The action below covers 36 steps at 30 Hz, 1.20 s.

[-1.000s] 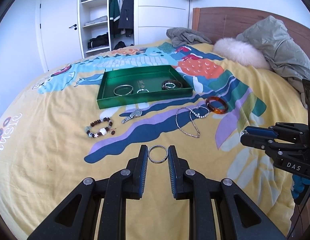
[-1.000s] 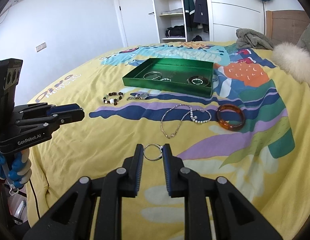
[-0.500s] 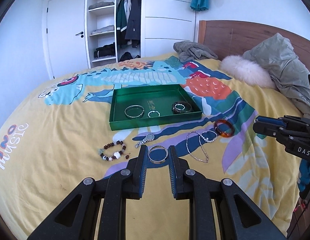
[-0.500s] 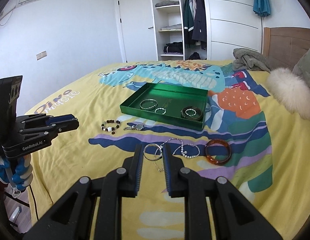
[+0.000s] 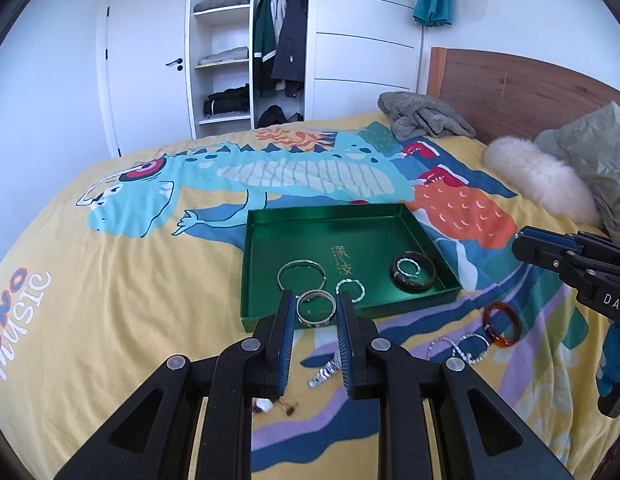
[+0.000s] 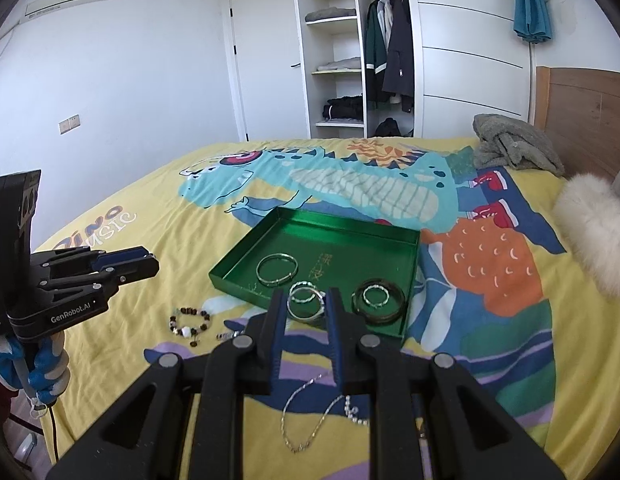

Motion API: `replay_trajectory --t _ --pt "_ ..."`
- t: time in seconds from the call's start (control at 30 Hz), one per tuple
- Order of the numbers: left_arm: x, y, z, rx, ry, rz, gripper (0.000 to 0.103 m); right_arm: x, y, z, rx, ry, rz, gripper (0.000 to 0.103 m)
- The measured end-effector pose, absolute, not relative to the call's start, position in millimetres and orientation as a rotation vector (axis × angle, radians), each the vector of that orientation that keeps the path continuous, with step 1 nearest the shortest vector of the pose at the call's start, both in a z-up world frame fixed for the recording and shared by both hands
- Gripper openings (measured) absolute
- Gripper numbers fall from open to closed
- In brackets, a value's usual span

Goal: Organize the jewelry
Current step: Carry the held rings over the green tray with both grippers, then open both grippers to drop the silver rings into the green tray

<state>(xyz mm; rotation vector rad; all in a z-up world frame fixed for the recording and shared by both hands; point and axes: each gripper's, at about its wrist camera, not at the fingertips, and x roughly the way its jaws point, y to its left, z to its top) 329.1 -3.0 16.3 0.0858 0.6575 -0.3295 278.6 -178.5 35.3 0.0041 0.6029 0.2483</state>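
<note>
My left gripper (image 5: 315,314) is shut on a silver ring band (image 5: 315,312), held above the near edge of the green tray (image 5: 270,320). My right gripper (image 6: 306,306) is shut on a silver bangle (image 6: 306,307), held above the tray's near edge (image 6: 246,288). The tray holds a silver bangle (image 5: 302,274), a small chain bracelet (image 5: 351,289) and a dark bangle (image 5: 413,277). On the bedspread lie an amber bangle (image 5: 501,324), a chain necklace (image 6: 306,420), a bead bracelet (image 6: 188,320) and a watch (image 5: 325,372).
The bed has a yellow dinosaur bedspread (image 5: 130,300). A grey garment (image 5: 421,116), a white fur cushion (image 5: 537,178) and a headboard (image 5: 509,84) are at the far right. A wardrobe (image 5: 270,40) stands behind.
Both grippers have risen off the bedspread with their rings and moved forward to the tray's near edge.
</note>
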Motion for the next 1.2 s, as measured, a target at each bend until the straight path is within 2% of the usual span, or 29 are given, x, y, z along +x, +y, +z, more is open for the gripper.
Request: replay_trajectory --t 0.2,0.5,0.87,1.2 --pt "404.4 -14.2 -7.3 0.083 0.731 -0.297 0.02 352.7 -177.9 19.8 0.04 0.627 0.229 0.018" --pt "478.3 -41.7 -74.3 0.142 0.866 -0.252 0.02 439.6 -169.5 -59.8 0.023 0.79 0.221 0.018" --pt "506.4 -56.6 -116.1 0.236 0.945 -0.214 0.02 487.9 -159.2 -114.3 -0.075 0.936 0.207 0.018" --pt "505.3 -53.5 -118.2 0.188 0.921 -0.203 0.021 488.2 -154.6 -118.7 -0.119 0.913 0.218 0.02"
